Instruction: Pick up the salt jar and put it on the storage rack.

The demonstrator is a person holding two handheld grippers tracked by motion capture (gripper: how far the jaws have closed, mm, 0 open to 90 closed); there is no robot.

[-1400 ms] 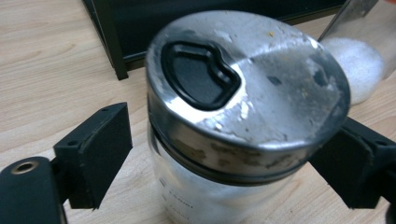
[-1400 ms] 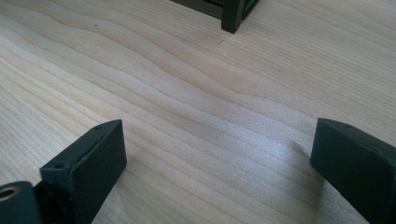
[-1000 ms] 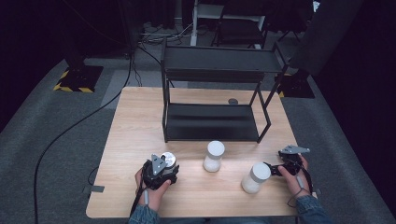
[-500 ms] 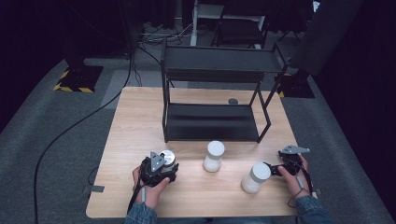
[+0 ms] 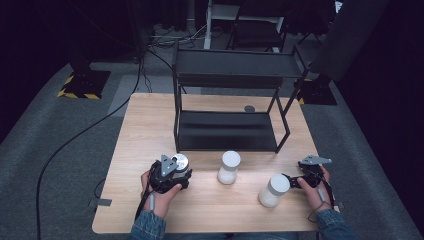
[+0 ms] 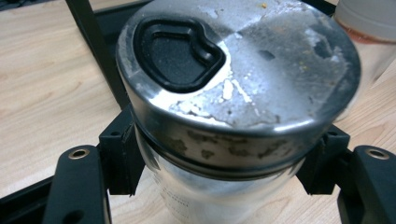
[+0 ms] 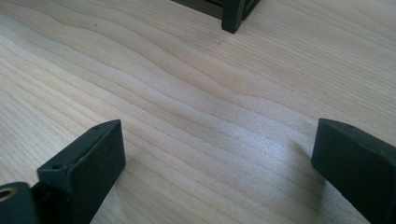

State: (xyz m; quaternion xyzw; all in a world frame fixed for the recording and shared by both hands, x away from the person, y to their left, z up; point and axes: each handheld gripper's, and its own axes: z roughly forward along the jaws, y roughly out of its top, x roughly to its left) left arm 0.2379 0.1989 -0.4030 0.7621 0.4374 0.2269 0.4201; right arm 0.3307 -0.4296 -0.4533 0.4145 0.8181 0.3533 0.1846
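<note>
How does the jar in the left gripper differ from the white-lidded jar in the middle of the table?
The metal-lidded jar is clamped between the left gripper's jaws; the middle jar stands free on the table, untouched. The held jar has a worn silver lid with a black inset, while the middle jar's lid is plain white. The held jar's body looks clear, the middle jar's whitish. Both are upright, round, lidded jars in front of the black rack.

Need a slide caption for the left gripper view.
Left claw shut on a glass jar below its worn metal lid, above the wooden table.
</note>
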